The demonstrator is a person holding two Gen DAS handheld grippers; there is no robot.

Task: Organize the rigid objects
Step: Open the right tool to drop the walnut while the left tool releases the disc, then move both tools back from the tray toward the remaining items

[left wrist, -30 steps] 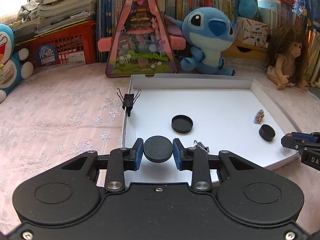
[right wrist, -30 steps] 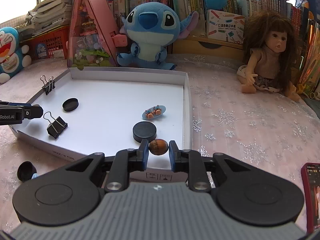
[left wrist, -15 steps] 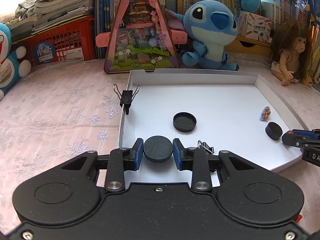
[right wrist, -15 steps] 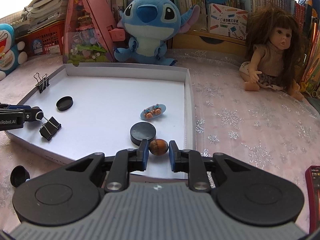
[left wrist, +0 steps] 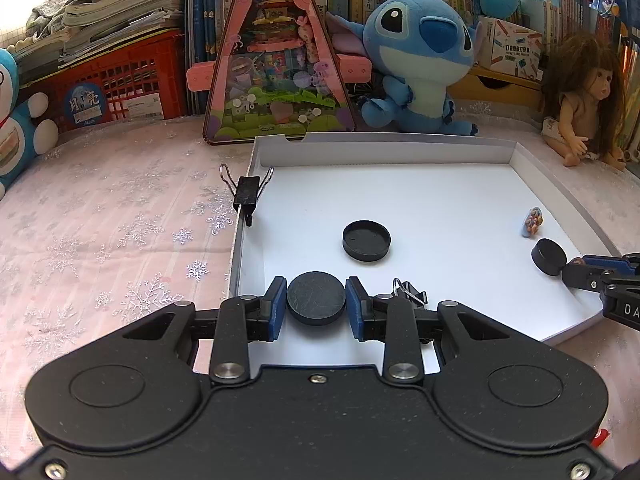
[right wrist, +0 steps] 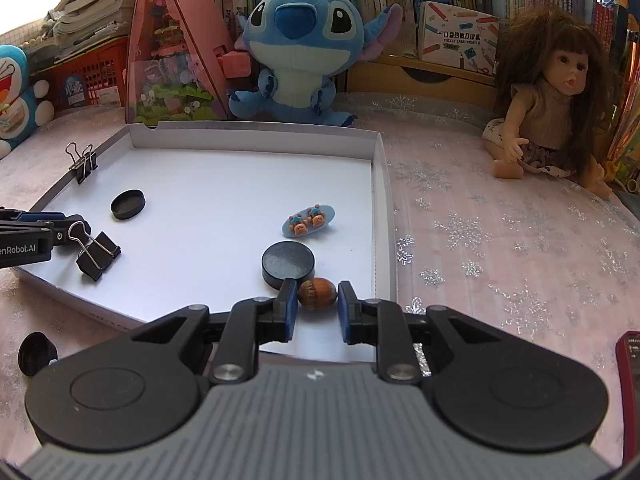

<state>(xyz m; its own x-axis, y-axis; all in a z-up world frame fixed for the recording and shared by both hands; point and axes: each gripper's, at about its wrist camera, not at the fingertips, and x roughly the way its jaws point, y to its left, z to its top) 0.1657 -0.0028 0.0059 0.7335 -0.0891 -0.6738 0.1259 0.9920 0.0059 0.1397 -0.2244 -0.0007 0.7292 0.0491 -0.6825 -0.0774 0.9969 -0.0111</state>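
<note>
— Left gripper [left wrist: 316, 301] first: what's in it?

— Its blue pads are pressed against the sides of a flat black disc [left wrist: 316, 298], held over the near left corner of the white tray [left wrist: 384, 154]. The right gripper [right wrist: 317, 305] is clamped on a small brown acorn [right wrist: 317, 293] at the tray's near right side, just beside a second black disc [right wrist: 288, 264]; whether the acorn touches that disc or the tray floor I cannot tell.

— What is hard to see?

— From the left camera, one binder clip [left wrist: 409, 291] is mostly hidden behind the gripper finger; only its wire loops show. The right gripper comes in cut off at that view's right edge. Down at the lower left of the right camera's view, a dark round thing [right wrist: 35, 353] lies on the tablecloth [right wrist: 500, 240] outside the tray, partly cut by the lens edge, and I can't make out what it is.

— Counts?

— Three black discs inside the tray: the held one, the one by the acorn, and an upturned one [left wrist: 366, 238] mid-tray. Two binder clips: one lying in the tray, one clipped [left wrist: 246, 191] to the left wall. One blue hair clip [right wrist: 308, 220]. One acorn.

— Beyond the tray?

— A blue plush [right wrist: 300, 56], a doll [right wrist: 556, 96], a pink triangular toy house [left wrist: 278, 60], and books behind.
</note>
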